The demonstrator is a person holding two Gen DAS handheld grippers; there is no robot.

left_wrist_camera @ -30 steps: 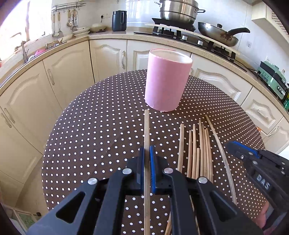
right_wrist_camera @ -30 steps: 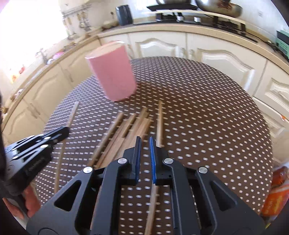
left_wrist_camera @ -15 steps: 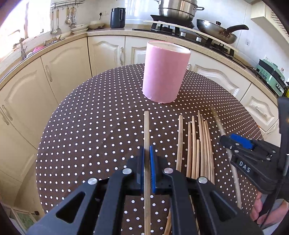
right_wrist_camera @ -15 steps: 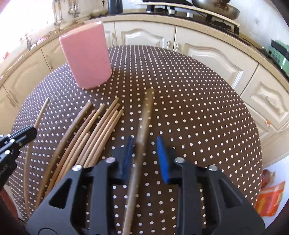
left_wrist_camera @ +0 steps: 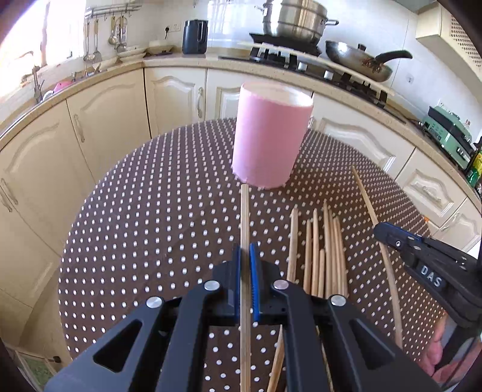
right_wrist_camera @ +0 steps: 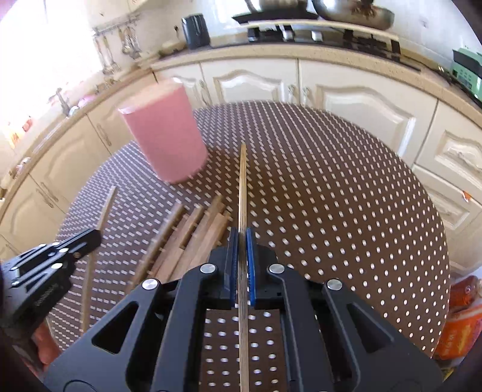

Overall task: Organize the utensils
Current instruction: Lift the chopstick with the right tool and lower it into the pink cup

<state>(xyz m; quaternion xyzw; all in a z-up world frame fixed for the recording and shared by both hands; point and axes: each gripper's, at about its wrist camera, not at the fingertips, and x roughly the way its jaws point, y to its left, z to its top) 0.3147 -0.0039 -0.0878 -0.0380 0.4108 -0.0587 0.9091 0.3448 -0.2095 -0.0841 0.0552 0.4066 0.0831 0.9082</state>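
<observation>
Clamping one stiff, light chopstick (left_wrist_camera: 244,223) in your left gripper (left_wrist_camera: 244,265) and another chopstick (right_wrist_camera: 242,193) in your right gripper (right_wrist_camera: 241,250), you should hold mid-shaft near the pink holder (left_wrist_camera: 269,138).

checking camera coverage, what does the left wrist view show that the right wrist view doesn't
Left wrist only: the steel pot on the stove, and the left hand-held gripper shut on a chopstick.
Right wrist only: an orange packet beside the table.
Both: the pink cup, the loose chopsticks and the dotted table.
</observation>
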